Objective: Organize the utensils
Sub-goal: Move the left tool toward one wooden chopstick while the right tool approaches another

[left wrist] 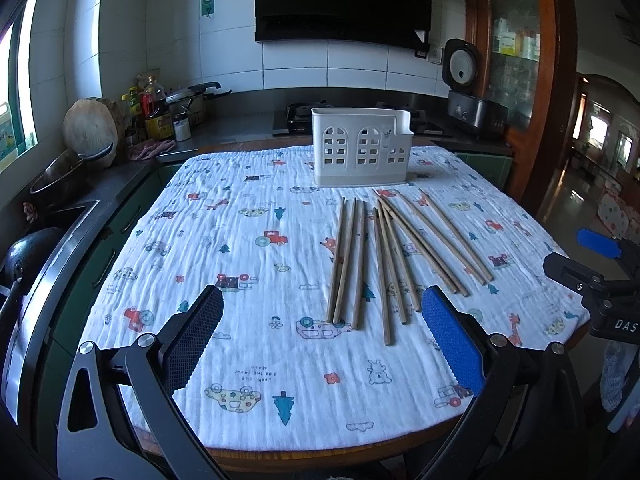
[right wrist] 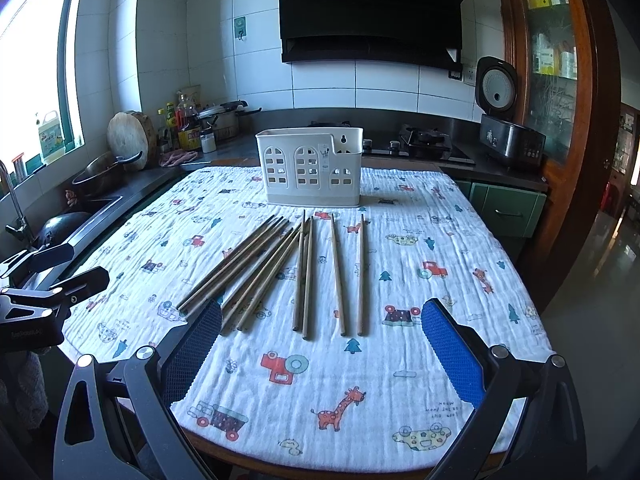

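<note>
Several wooden chopsticks (left wrist: 390, 256) lie loose on the table's printed white cloth (left wrist: 248, 248), pointing toward a white utensil holder (left wrist: 361, 146) with arched cut-outs at the far edge. They also show in the right wrist view (right wrist: 304, 268), in front of the holder (right wrist: 310, 166). My left gripper (left wrist: 322, 308) is open and empty, above the near edge of the table, with the near chopstick ends between its blue pads. My right gripper (right wrist: 320, 322) is open and empty, just short of the near chopstick ends.
The cloth (right wrist: 440, 264) covers a round-cornered wooden table. A counter behind holds a gas stove (right wrist: 424, 140), a rice cooker (right wrist: 508, 136), bottles (right wrist: 186, 124), a chopping board (right wrist: 132, 134) and pots. A sink (left wrist: 60, 216) lies to the left. A doorway opens on the right.
</note>
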`<action>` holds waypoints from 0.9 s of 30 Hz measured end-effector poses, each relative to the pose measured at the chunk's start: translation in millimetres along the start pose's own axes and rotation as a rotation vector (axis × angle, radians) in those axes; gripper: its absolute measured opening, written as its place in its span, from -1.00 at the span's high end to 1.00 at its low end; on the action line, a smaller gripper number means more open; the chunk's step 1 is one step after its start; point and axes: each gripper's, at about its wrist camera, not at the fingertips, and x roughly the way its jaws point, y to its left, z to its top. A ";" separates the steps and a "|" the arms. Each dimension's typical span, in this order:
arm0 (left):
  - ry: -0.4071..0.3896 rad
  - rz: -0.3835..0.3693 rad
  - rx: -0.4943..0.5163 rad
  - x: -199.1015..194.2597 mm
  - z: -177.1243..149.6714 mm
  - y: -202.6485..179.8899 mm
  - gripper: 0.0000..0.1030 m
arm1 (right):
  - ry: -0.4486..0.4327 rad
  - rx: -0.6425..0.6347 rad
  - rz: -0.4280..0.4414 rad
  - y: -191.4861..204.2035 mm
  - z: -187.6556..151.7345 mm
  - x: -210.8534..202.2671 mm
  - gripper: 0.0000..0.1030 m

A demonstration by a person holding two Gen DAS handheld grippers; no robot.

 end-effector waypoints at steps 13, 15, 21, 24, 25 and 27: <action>0.054 -0.002 -0.012 21.9 3.4 1.2 -0.90 | 0.045 0.003 0.009 -2.9 2.9 20.3 -0.88; 0.064 -0.001 -0.017 25.8 4.3 3.0 -0.90 | 0.054 0.002 0.012 -2.3 4.1 24.6 -0.88; 0.097 0.004 -0.030 39.7 6.4 7.6 -0.90 | 0.072 -0.004 0.019 -2.6 7.1 36.8 -0.88; 0.111 0.008 -0.032 45.2 7.0 9.1 -0.90 | 0.083 -0.004 0.024 -3.9 8.1 42.9 -0.88; 0.117 0.009 -0.033 47.2 7.7 9.6 -0.90 | 0.086 -0.007 0.024 -4.4 8.8 44.8 -0.88; 0.128 0.012 -0.033 51.4 8.1 10.1 -0.90 | 0.093 -0.013 0.024 -4.5 9.8 49.0 -0.88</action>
